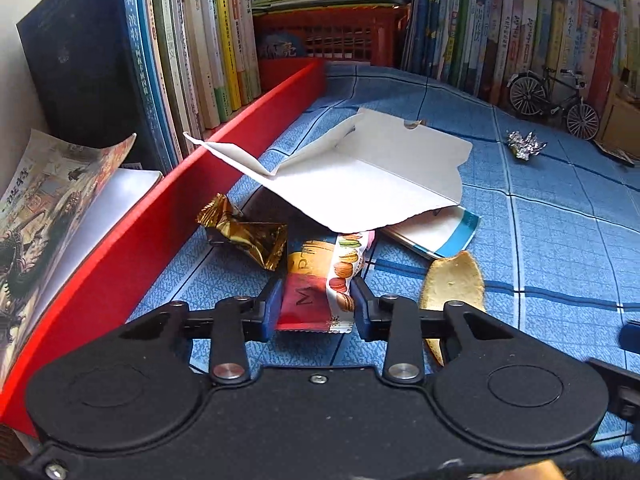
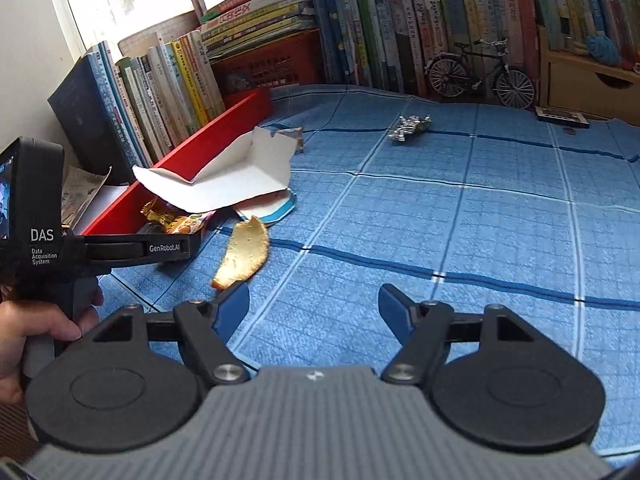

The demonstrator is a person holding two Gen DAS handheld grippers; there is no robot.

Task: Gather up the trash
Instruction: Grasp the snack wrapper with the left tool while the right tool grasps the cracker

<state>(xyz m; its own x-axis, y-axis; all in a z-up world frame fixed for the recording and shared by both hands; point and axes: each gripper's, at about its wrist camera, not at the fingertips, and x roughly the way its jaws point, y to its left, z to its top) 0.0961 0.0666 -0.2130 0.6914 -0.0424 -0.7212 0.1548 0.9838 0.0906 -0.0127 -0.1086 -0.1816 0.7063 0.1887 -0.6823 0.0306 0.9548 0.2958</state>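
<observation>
Five trash pieces lie on the blue checked cloth (image 2: 460,216). The left gripper (image 1: 316,304) has its blue pads pinching the near end of a red-and-white macaron-print snack wrapper (image 1: 326,284), jaws narrowed onto it. The wrapper's far end runs to 12 o'clock and tucks under a torn white cardboard box flap (image 1: 360,176). A crumpled gold foil candy wrapper (image 1: 244,232) sits at 10 o'clock of the pinch, just beside it. A curved yellow fruit peel (image 1: 452,280) lies at 3 o'clock, partly behind the gripper's right link. A crushed silver foil ball (image 1: 524,144) is well apart at 2 o'clock, near a small black model bicycle (image 1: 552,96).

The right gripper (image 2: 314,306) hovers with jaws spread wide, nothing between them; the same peel (image 2: 244,252) is at 11 o'clock of it, just off the left fingertip.

Risks, as judged:
- The wrapper is thin and slick, gripped only at its end, so it could slip out on lift.
- Its tucked end may drag the cardboard flap and scatter things.
- The two grippers sit close together; a right-hand reach for the peel could bump the left tool.
- The red box edge (image 1: 168,216) at 9 o'clock limits sideways room.
</observation>
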